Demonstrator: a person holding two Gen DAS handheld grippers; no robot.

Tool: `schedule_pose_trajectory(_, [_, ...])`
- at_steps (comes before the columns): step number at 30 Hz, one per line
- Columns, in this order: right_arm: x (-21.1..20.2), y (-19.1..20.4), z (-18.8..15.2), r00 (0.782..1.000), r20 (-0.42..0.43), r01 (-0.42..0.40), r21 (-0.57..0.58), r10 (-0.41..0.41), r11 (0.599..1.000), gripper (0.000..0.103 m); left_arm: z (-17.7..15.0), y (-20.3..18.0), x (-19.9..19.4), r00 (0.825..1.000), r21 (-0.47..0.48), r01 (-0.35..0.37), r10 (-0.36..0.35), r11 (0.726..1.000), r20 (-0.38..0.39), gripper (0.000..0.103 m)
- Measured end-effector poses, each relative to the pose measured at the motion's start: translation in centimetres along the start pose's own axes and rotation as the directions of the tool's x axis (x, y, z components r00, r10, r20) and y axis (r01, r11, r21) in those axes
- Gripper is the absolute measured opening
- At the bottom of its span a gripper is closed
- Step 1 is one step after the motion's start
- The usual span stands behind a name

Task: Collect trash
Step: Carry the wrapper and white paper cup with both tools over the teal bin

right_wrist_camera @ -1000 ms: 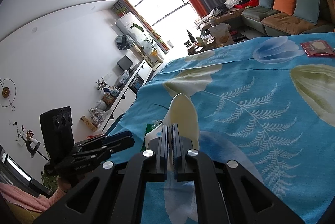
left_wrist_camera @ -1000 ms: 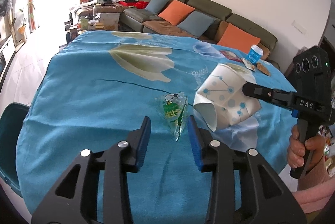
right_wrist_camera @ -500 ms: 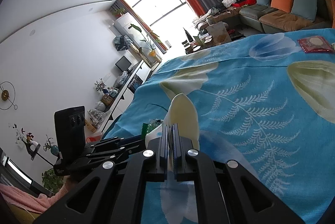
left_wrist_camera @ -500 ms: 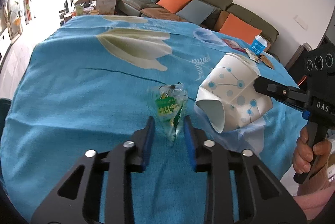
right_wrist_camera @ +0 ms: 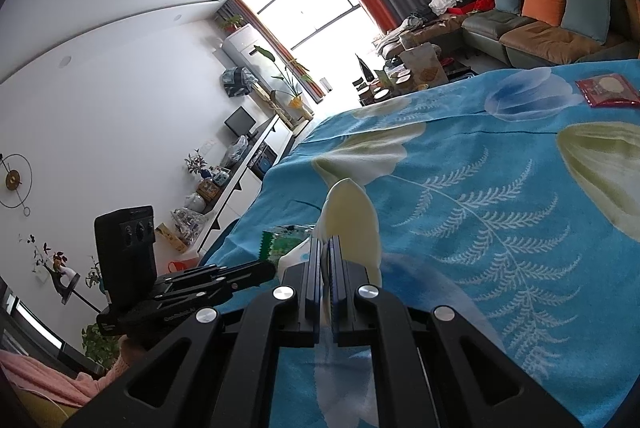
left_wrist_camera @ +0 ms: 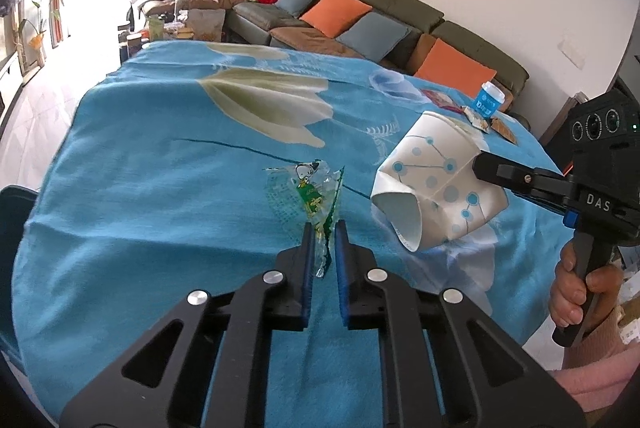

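Pinching, left: we had the left gripper (left_wrist_camera: 321, 228) narrowed onto the tail of the clear green-printed wrapper (left_wrist_camera: 310, 190), which rested on the worktop (left_wrist_camera: 140, 168); the thin edge stood up, so a tip grip suited it.
Holding, right: the right gripper (right_wrist_camera: 324, 248) was clamped on the wall of the crushed paper cup (left_wrist_camera: 436, 184), above the cloth, mouth turned toward the wrapper, likely as a receptacle.
Spacing: cup just beside wrapper, not touching.
Remaining trash: blue cup (left_wrist_camera: 487, 101) and small packets (left_wrist_camera: 480, 120) lay at the far edge; red packet (right_wrist_camera: 607, 90) apart.
Caution: film could slip.
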State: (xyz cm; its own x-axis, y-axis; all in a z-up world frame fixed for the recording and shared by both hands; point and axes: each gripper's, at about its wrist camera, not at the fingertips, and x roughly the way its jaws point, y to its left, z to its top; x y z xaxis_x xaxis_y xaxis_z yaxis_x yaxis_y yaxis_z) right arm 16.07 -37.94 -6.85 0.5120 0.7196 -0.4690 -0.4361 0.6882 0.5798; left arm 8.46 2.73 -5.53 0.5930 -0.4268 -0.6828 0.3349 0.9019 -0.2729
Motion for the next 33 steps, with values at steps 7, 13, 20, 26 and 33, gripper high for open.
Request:
schedule_pose_trajectory(7, [0.6,1.0,0.2,1.000,-0.004,-0.018,-0.014,0.018,1.000,0.003,0.0,0.3,-2.1,0.999,0.003,-0.023,0.023,1.000,0.041,0.010])
schedule_pose_trajectory(13, [1.3,1.7,0.4,0.999,-0.009,-0.032,-0.026,0.032,0.999,0.003,0.0,0.5,-3.2,0.997,0.004,-0.040,0.040,0.999,0.061,0.010])
schedule_pose_trajectory(20, [1.8,2.6,0.6,0.999,-0.017,-0.048,-0.038,0.047,0.998,0.003,-0.5,0.8,-4.4,0.995,-0.002,-0.058,0.058,0.998,0.078,0.010])
schedule_pose_trajectory(26, [2.4,3.5,0.6,0.998,-0.026,-0.065,-0.049,0.064,0.997,0.003,-0.9,1.4,-5.5,0.993,-0.017,-0.077,0.079,0.997,0.090,0.010])
schedule_pose_trajectory(33, [3.2,4.4,0.8,0.996,-0.041,-0.084,-0.060,0.081,0.995,0.003,-1.4,2.5,-6.7,0.990,-0.037,-0.100,0.103,0.994,0.101,0.010])
